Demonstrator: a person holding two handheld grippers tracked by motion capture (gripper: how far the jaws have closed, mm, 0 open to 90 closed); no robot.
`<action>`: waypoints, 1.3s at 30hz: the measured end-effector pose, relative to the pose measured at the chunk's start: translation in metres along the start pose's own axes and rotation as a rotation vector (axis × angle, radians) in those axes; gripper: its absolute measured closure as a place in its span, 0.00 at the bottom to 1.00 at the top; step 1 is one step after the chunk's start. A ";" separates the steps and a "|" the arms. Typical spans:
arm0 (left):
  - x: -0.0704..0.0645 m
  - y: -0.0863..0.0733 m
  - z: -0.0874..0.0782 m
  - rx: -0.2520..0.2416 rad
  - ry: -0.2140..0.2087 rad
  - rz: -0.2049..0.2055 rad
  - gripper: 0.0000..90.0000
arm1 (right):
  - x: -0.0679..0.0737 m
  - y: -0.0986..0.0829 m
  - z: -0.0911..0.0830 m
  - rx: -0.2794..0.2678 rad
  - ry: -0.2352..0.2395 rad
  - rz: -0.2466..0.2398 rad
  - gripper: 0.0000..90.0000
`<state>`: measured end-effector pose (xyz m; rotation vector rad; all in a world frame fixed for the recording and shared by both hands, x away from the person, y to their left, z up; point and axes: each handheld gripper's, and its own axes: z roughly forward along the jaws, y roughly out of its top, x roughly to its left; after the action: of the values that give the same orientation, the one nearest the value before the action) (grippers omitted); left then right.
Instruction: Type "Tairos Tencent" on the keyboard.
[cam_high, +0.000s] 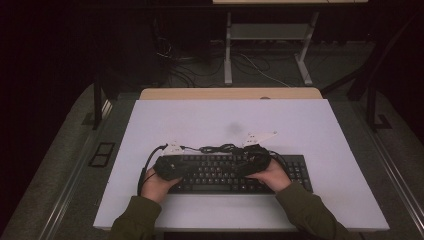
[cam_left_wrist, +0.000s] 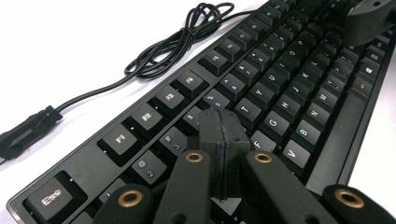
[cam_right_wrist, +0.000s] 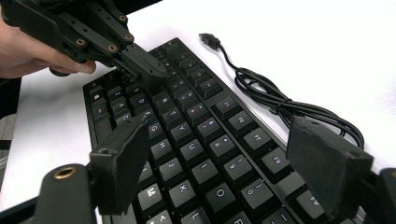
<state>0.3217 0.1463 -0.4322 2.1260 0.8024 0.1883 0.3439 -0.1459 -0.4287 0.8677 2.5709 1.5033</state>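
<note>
A black keyboard (cam_high: 235, 175) lies flat on the white table (cam_high: 310, 130), toward its 6 o'clock edge, long side running from 9 to 3 o'clock. Its cable (cam_high: 220, 148) sits in a loose coil on the table just beyond the keyboard's 12 o'clock edge, the plug (cam_right_wrist: 210, 40) lying free on the white surface. The left gripper (cam_left_wrist: 223, 140) hovers low over the keyboard's 9 o'clock half, its jaws pressed together with nothing between them, tips above the number and letter rows. The right gripper (cam_right_wrist: 229, 163) is over the 3 o'clock half of the letter keys, jaws spread wide apart, holding nothing.
</note>
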 end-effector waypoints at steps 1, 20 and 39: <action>0.000 0.000 0.000 0.002 0.000 0.003 0.99 | 0.000 0.000 0.000 0.000 0.000 0.000 0.24; -0.003 0.002 -0.010 -0.040 0.011 -0.005 0.89 | 0.001 0.001 -0.002 0.005 0.016 0.000 0.26; -0.002 -0.001 -0.017 -0.082 0.059 -0.034 0.47 | 0.012 -0.002 0.000 0.060 0.095 -0.040 0.72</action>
<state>0.3126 0.1566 -0.4222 2.0364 0.8499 0.2632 0.3327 -0.1403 -0.4275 0.7641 2.6959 1.4992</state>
